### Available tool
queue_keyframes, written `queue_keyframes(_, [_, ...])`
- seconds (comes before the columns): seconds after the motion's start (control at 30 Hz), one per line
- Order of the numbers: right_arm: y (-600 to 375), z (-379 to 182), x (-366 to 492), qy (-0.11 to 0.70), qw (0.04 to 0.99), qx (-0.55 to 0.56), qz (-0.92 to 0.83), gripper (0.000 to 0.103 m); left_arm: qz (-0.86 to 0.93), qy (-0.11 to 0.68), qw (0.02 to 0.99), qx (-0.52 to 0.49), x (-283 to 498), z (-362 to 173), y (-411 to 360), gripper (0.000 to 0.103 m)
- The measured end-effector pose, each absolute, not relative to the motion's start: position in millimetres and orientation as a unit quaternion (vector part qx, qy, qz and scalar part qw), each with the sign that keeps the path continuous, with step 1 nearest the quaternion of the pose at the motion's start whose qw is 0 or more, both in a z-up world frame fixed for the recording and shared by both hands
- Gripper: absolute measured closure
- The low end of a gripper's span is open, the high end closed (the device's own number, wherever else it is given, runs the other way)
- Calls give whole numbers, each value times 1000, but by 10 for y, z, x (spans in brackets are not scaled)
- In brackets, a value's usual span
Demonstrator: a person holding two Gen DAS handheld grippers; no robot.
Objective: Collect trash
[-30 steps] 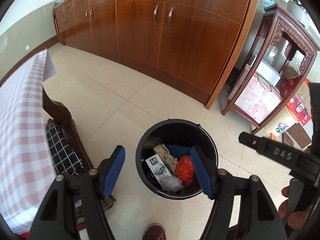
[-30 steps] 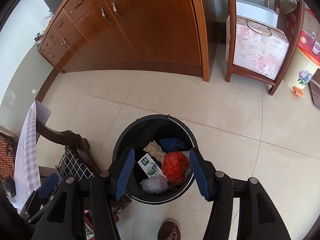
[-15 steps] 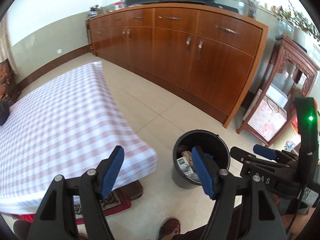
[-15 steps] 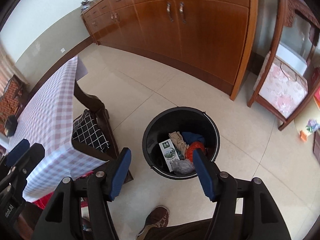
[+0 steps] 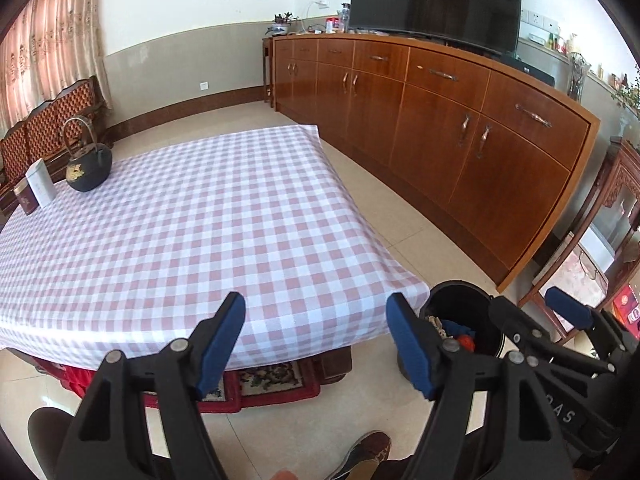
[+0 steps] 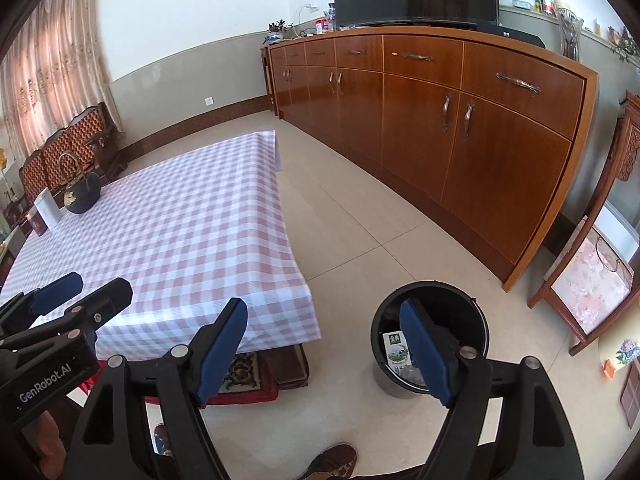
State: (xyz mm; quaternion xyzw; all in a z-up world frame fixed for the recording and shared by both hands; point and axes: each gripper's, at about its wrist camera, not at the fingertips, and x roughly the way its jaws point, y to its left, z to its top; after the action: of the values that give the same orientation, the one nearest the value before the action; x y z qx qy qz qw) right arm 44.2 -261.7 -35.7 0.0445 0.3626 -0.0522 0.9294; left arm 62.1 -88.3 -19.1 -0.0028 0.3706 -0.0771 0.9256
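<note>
Standing wide apart, the jaws of the left gripper (image 5: 316, 332) and of the right gripper (image 6: 324, 340) have just been opening, and nothing is between them. The black trash bin (image 6: 478, 312) stands on the tiled floor (image 6: 360, 216), just beside the near right corner of the table with the checked tablecloth (image 5: 192, 220). Inside the bin lie a green-and-white carton (image 6: 394, 346), something red (image 5: 466, 342) and something blue (image 5: 454, 327). At the far left edge of the table stand a black kettle (image 5: 89, 166) and a white box (image 5: 40, 188). A brown shoe (image 6: 334, 458) shows at the bottom.
</note>
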Motion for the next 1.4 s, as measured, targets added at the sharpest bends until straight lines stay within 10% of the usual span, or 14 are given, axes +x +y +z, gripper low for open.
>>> queue_keyframes(1.4, [-2173,136,-241,296,952,38,-69,18,-51,320,945,-37,31,149,-329,26])
